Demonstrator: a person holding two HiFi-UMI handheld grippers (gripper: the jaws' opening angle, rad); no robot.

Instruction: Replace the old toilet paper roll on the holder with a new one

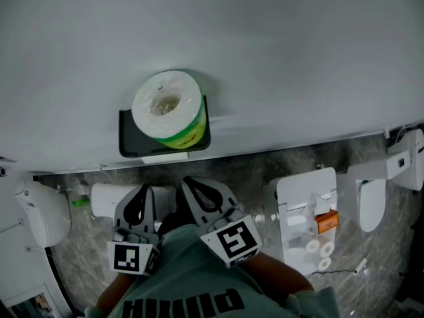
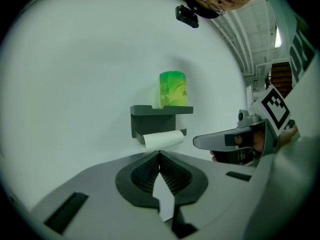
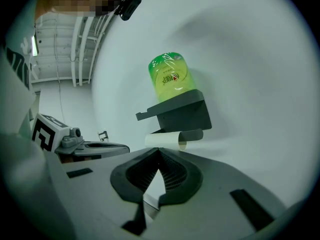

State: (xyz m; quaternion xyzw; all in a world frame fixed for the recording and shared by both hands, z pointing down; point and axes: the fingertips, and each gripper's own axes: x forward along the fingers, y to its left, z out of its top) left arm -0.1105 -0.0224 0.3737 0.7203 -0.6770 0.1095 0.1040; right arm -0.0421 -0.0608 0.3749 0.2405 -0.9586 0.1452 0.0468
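1. Head view: the dark grey wall holder (image 1: 129, 136) has a flat shelf on top. The new toilet paper roll in green-printed plastic wrap (image 1: 167, 106) stands on end on that shelf. The pale, used-up cardboard tube (image 1: 164, 158) peeks out just under the holder's front edge. The left gripper (image 1: 140, 196) and right gripper (image 1: 197, 189) sit side by side below the holder, clear of it.

2. Left gripper view: the jaws are pressed together with nothing between them. The tips point at the tube under the holder's shelf but are short of it.

3. Right gripper view: same deal, jaws closed and empty, aimed at the tube from the other side. The tube's open end shows from here, but I can't tell which end of the holder's bar is free.

My take: the step is getting the tube off. Spread the jaws before closing in, pinch it lightly so it doesn't crush, and slide it sideways along the bar instead of yanking. Stay low so you don't bump the wrapped roll off the shelf.
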